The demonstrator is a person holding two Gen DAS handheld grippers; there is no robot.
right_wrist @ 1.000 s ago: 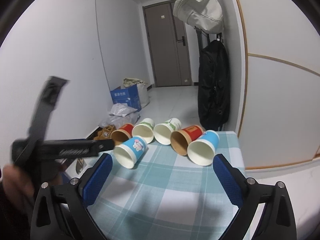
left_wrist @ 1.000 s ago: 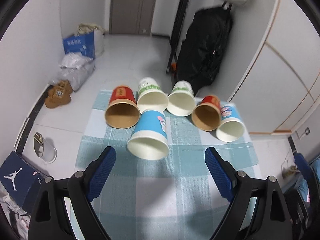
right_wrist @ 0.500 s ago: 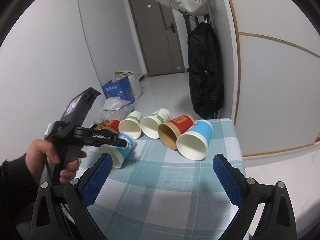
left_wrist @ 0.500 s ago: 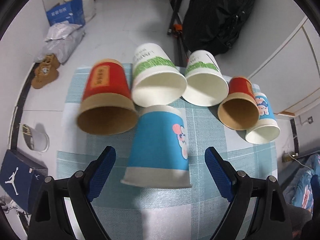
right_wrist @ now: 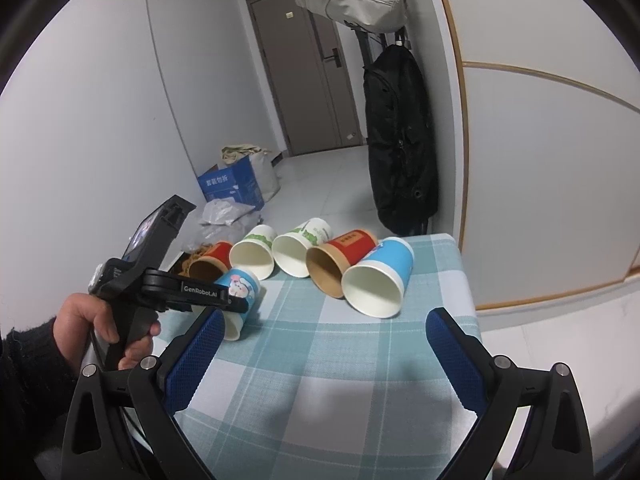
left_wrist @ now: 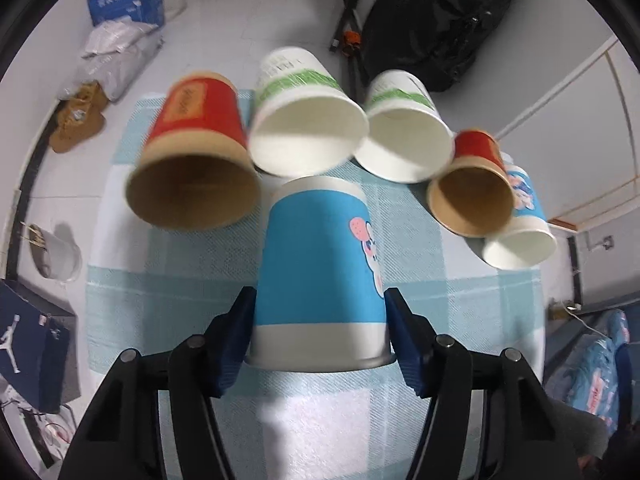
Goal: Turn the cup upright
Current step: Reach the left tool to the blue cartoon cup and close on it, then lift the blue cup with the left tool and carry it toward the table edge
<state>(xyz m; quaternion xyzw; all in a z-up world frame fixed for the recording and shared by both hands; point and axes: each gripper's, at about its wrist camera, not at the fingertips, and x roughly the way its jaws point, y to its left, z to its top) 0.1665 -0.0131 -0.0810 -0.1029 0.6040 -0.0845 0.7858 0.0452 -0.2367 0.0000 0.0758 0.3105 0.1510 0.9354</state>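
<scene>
Checked tablecloth [left_wrist: 168, 292]: sideways blue cartoon cup [left_wrist: 320, 256]

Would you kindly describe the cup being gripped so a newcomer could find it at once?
On the checked tablecloth, five cups lie in a back row. The blue cartoon cup lies alone in front, between the left hand-held gripper fingers.

Your table [right_wrist: 360, 380] is wearing a blue-checked cloth [left_wrist: 168, 292]; six paper cups [right_wrist: 376, 284] are lying on their sides along its far edge.
</scene>
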